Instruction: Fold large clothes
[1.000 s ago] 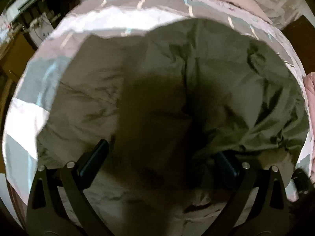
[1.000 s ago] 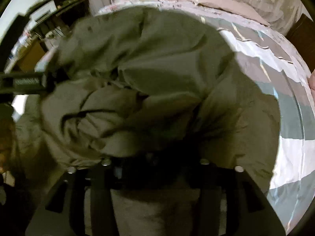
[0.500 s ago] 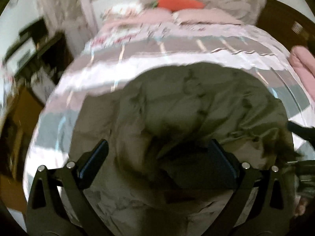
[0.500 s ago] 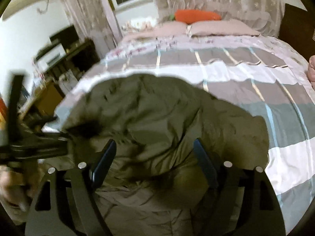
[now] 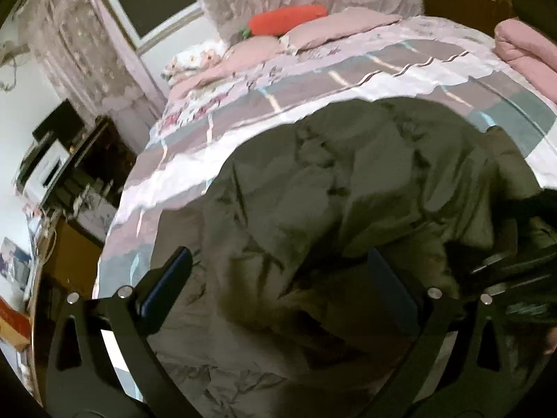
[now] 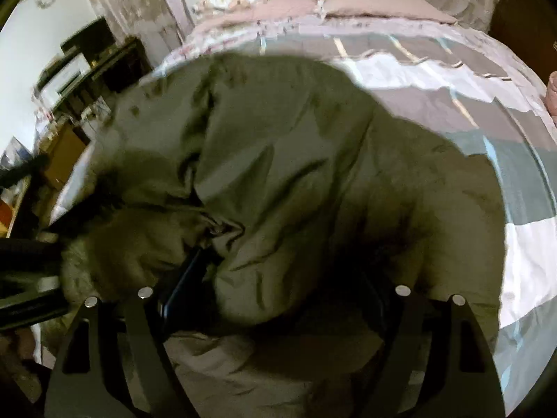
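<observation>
A big olive-green jacket (image 5: pixel 348 181) lies crumpled on the striped bedcover (image 5: pixel 348 80). My left gripper (image 5: pixel 278 278) hovers over its near part with the jaws wide open, and the cloth below them is not pinched. In the right wrist view the jacket (image 6: pixel 296 160) fills most of the picture. My right gripper (image 6: pixel 282 285) stands wide open over a bulging fold, its left finger (image 6: pixel 188 278) lying against a crease. The right finger is lost in shadow. A paler lining (image 6: pixel 132 244) shows at the left.
Pink pillows (image 5: pixel 341 24) and an orange carrot cushion (image 5: pixel 285 21) lie at the head of the bed. A folded pink blanket (image 5: pixel 522 48) sits at the right edge. Dark furniture (image 5: pixel 87 160) stands along the bed's left side.
Both views have pulled back and tipped up, so more of the bed shows. The right gripper's jaws have spread wider than a second ago. The left view has rolled.
</observation>
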